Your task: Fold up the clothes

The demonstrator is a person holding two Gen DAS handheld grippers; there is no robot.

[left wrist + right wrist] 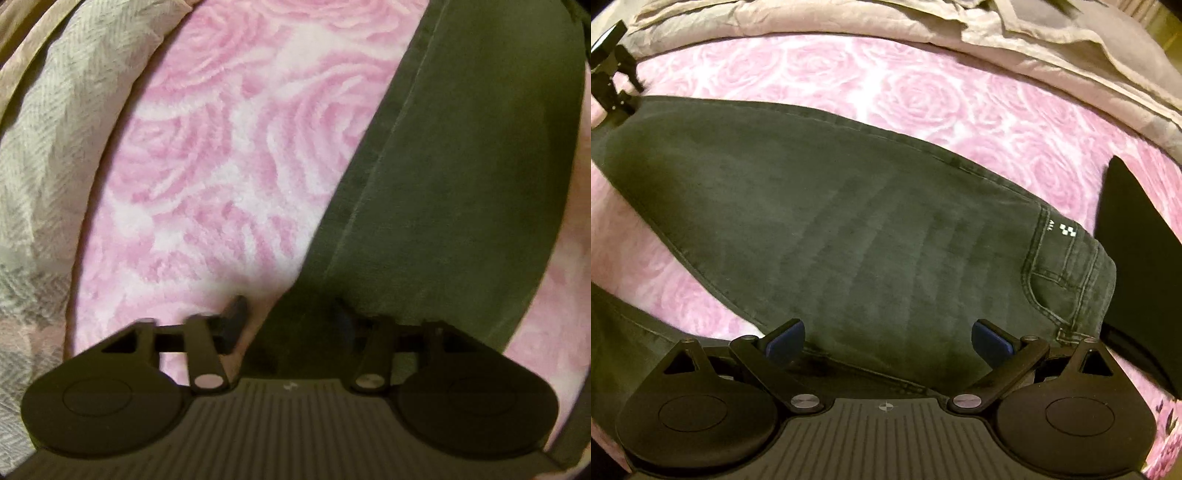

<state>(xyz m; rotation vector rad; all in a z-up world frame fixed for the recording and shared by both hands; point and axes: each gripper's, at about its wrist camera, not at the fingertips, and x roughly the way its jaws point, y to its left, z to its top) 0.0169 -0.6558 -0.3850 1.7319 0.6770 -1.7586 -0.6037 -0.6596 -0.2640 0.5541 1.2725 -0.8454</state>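
Dark grey-green jeans (849, 221) lie flat on a pink rose-patterned blanket (923, 92), waist and pocket at the right. My right gripper (888, 341) is open, its blue pads (785, 338) spread over the jeans' near edge, holding nothing. In the left wrist view a trouser leg (461, 166) runs diagonally up to the right. My left gripper (290, 321) hangs open over the leg's lower end, the left finger over the blanket (221, 166), the right finger over the denim. The left gripper also shows in the right wrist view (613, 85), at the far left by the leg's end.
A grey herringbone quilt (44, 166) lies bunched along the blanket's left edge. Beige bedding (849, 22) is piled along the far side. A flat black object (1137, 266) lies by the jeans' waist at the right.
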